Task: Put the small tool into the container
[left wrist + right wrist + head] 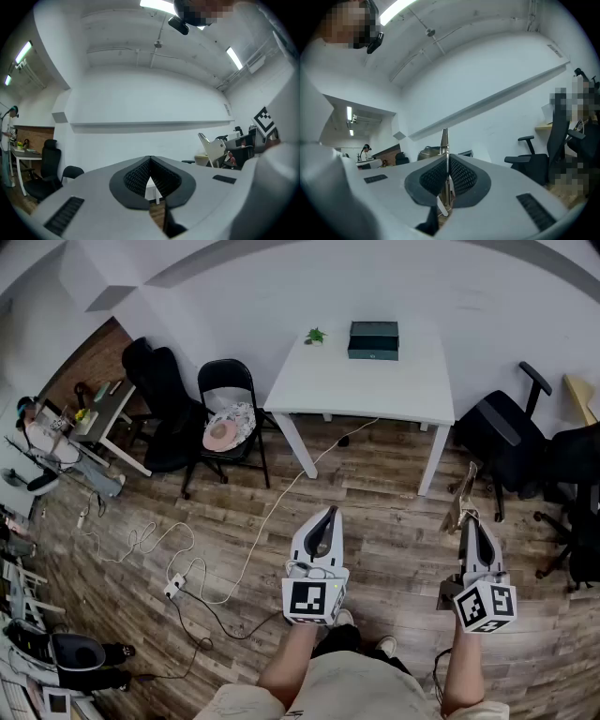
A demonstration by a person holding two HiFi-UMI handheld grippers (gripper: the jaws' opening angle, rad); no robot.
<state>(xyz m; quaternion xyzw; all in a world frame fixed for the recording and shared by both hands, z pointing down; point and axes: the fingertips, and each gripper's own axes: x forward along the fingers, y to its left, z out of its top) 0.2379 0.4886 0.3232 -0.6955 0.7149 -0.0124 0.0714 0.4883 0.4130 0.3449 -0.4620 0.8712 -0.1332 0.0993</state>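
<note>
A dark green box-shaped container [373, 340] sits at the back of a white table [361, 385], well ahead of me across the wooden floor. My right gripper [469, 519] is held level and shut on the small tool [461, 497], a thin metal blade that sticks out past the jaw tips. In the right gripper view the small tool [444, 138] rises between the black ribbed pads [461, 176] of the right gripper [446, 161]. My left gripper [327, 512] is held level beside it. In its own view the left gripper [150, 160] has its tips together with nothing between them.
A small green plant [315, 336] stands left of the container. A black folding chair with a cushion [228, 423] is at the table's left, and black office chairs [502, 439] stand at its right. Cables and a power strip [175, 585] lie on the floor to the left.
</note>
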